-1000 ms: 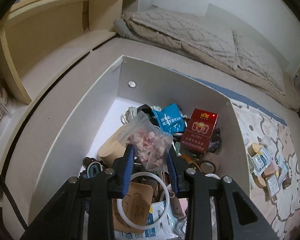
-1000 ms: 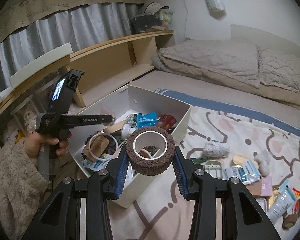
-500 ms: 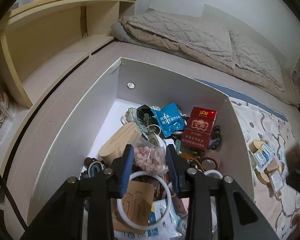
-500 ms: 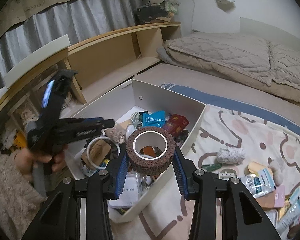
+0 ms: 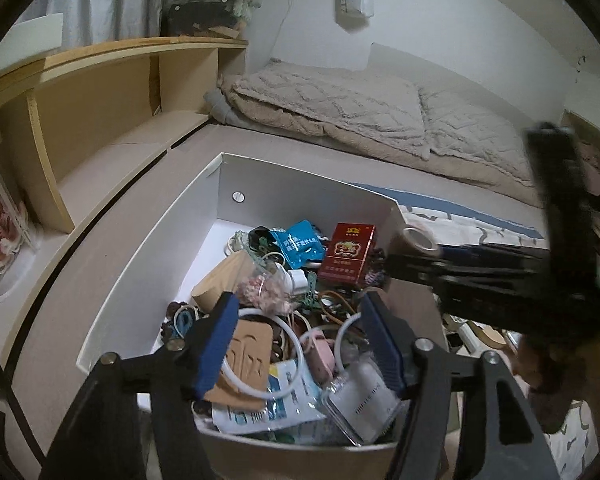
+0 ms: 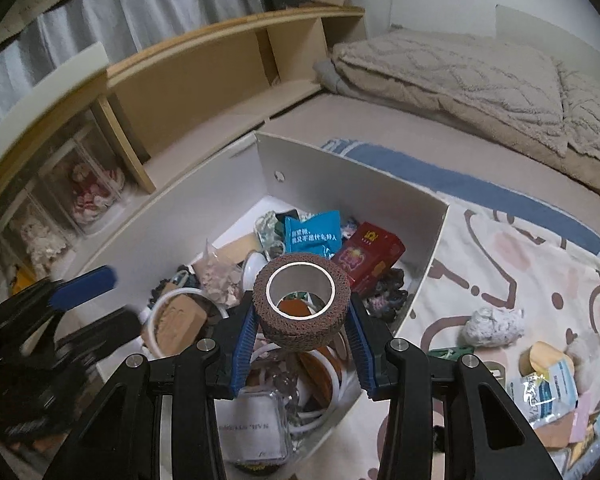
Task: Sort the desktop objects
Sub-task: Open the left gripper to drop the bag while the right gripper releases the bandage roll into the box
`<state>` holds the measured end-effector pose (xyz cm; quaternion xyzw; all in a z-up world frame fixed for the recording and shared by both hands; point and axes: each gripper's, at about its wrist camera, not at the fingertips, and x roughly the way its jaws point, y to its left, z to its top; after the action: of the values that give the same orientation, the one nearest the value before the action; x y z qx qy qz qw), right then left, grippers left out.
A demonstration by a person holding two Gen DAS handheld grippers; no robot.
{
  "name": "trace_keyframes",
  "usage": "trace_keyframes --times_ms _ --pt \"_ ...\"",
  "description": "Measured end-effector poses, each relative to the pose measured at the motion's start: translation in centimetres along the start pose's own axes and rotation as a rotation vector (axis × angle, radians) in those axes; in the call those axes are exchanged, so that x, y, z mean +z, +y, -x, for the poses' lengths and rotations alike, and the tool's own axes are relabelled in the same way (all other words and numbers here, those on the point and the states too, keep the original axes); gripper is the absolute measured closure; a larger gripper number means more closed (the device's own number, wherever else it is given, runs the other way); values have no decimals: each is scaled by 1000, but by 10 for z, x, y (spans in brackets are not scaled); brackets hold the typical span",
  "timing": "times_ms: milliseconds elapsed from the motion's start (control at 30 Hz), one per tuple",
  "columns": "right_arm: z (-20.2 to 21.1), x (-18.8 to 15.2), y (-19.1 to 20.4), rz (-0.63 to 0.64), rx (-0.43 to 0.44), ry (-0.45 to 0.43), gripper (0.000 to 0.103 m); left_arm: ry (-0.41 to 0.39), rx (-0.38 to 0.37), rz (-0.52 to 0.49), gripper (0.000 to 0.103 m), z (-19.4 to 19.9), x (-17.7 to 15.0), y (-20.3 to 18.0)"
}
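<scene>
Left gripper (image 5: 300, 344) hung over the near end of the white box (image 5: 300, 196), jaws apart w/ nothing between them; they had just been opening. The small clear bag of pinkish bits (image 5: 262, 290) lay in the box just ahead of the blue pads (image 5: 216, 344), free of both, resting on the clutter beside a tan cardboard piece (image 5: 220, 276). Also in the box: red carton (image 5: 348, 252), blue packet (image 5: 300, 242), white ring (image 5: 268, 352) over a brown leather tag (image 5: 246, 360), clear case w/ white label (image 5: 360, 400).

Right gripper (image 6: 302, 344) was clamped on a brown tape roll (image 6: 300, 300), pads pressing its two sides, the roll's hole facing the camera. Roll was held above the box's near half, over the rings and clear case; in the left view it showed at the box's right wall, blurred. Can't tell if it touched anything below.

On the patterned blanket (image 6: 500, 272) right of the box: crumpled white wad (image 6: 494, 326), sachets (image 6: 548, 388), well apart from the box. Wooden shelf (image 6: 204, 80) stood behind; beige bedding (image 6: 460, 68) farther back.
</scene>
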<state>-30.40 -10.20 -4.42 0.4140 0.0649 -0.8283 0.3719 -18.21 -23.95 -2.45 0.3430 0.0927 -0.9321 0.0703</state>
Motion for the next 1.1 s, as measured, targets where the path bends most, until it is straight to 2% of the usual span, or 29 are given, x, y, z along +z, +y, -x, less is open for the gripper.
trace_keyframes --times_ms 233,333,367,600,800,867,1000,1067,1100 --pt "-3 2 -5 15 -29 -14 59 1 16 12 30 8 -12 -2" --pt "-2 4 -7 20 -45 -30 46 6 25 15 27 9 -14 -1" --pt "0 4 -8 21 -44 -34 45 8 29 20 26 9 -14 -1" --pt "23 4 -15 1 -25 -83 44 -3 39 26 25 19 -14 -3" --pt "57 -3 -7 48 -23 -134 43 -21 38 12 25 35 -12 -15" --pt "70 -7 -4 63 -20 -149 24 -27 37 7 25 42 -11 -20" --pt "92 -13 -2 88 -43 -182 17 -39 34 5 25 54 -9 -30" --pt "101 -16 -2 93 -35 -188 0 -45 29 5 23 61 -9 -35" --pt "106 -18 -3 93 -44 -196 0 -48 27 6 19 64 -9 -37"
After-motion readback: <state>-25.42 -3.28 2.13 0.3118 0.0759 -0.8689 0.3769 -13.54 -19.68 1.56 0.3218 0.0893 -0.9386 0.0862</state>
